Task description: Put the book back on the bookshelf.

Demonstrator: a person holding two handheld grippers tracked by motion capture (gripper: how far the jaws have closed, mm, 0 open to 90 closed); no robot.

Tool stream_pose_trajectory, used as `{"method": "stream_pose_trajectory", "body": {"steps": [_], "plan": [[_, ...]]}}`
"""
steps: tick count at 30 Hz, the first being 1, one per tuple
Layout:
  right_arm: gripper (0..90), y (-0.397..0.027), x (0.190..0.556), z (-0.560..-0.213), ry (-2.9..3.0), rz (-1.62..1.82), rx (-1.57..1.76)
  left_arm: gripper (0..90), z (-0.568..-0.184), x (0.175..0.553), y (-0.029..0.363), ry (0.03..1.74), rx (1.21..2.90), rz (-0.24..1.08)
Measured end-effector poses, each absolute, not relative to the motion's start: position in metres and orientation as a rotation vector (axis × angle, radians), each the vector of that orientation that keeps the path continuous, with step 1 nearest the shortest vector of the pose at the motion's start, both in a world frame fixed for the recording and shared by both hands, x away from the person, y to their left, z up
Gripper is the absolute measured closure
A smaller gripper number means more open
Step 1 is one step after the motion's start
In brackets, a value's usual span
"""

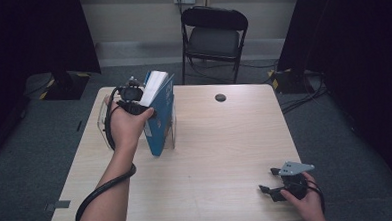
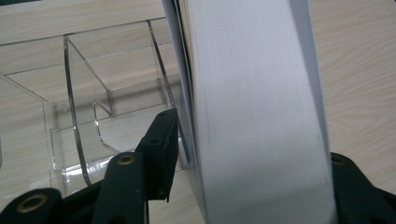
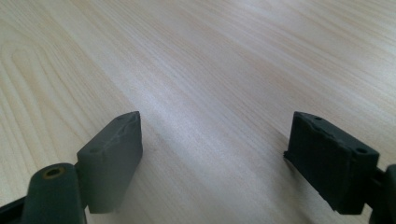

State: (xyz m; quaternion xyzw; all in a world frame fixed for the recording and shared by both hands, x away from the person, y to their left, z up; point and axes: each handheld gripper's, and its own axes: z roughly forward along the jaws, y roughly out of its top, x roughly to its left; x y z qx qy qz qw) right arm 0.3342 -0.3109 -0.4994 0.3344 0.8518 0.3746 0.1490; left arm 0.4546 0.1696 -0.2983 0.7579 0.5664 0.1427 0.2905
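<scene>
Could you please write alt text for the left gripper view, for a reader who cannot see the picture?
A thick blue-covered book stands between the two black jaws of the left gripper, page edges facing the camera, with a small gap beside the near jaw. Beside it a clear acrylic rack with upright dividers stands on the light wooden table.
</scene>
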Motion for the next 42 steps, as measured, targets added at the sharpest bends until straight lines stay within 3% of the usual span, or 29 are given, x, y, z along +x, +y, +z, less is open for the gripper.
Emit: {"method": "stream_pose_trajectory", "body": {"steps": [21, 42], "plan": [[17.5, -0.311, 0.334, -0.499, 2.446, 1.076, 0.962, 45.1, -0.302, 0.436, 0.185, 1.434, 2.025, 0.355], [17.5, -0.311, 0.334, -0.499, 2.446, 1.076, 0.961, 26.8, -0.312, 0.415, 0.188, 1.325, 2.036, 0.291]]}}
